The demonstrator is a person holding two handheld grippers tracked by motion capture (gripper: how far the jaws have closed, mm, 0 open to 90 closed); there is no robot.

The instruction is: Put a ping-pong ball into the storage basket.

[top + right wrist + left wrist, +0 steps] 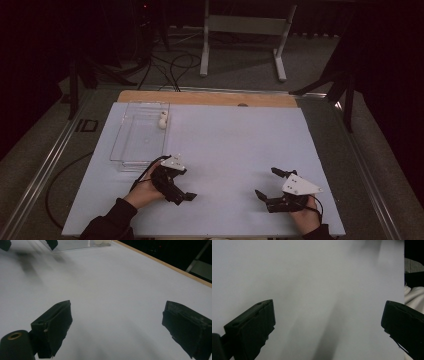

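Near the table's front left, a hand holds my left gripper (183, 185), open above the bare white tabletop (230, 140). Its own view has the two black jaws wide apart (329, 317) with only white surface between them. My right gripper (267, 183) is held at the front right, also open, and its jaws (117, 322) frame empty tabletop. A clear plastic tray (140, 135) lies at the back left with two small white balls (163, 120) at its far right corner. The right gripper view catches that tray (75, 244) and the balls (102, 241) far off.
A wooden strip (200, 97) runs along the table's far edge. Beyond it on the floor stand a white frame (245, 30) and loose cables (170, 65). The left gripper's jaw tips (52, 243) appear at the top of the right gripper view.
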